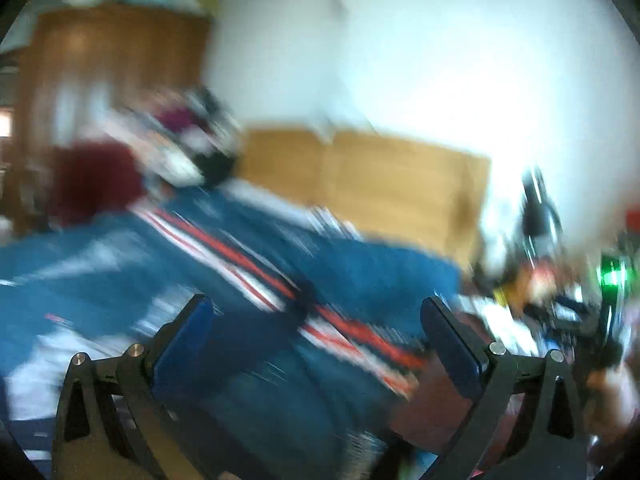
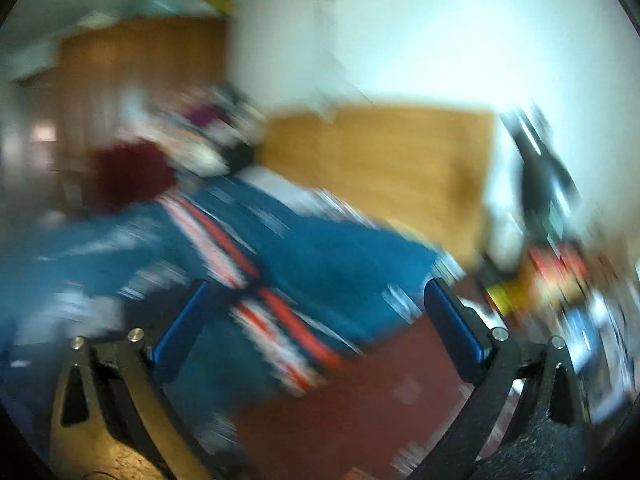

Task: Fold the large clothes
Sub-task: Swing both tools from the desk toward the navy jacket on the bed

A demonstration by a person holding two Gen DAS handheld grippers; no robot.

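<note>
Both views are heavily motion-blurred. A large blue cloth with a red and white stripe lies spread over a bed, and the right wrist view shows the same blue cloth. My left gripper is open above it, blue-padded fingers wide apart with nothing between them. The right gripper is open too, over the cloth's near edge where a dark red surface shows. A dark red garment sits at the far left of the bed.
A wooden headboard stands behind the bed under a white wall. A brown wardrobe rises at the back left. A heap of mixed clothes lies near it. Cluttered items crowd the right side.
</note>
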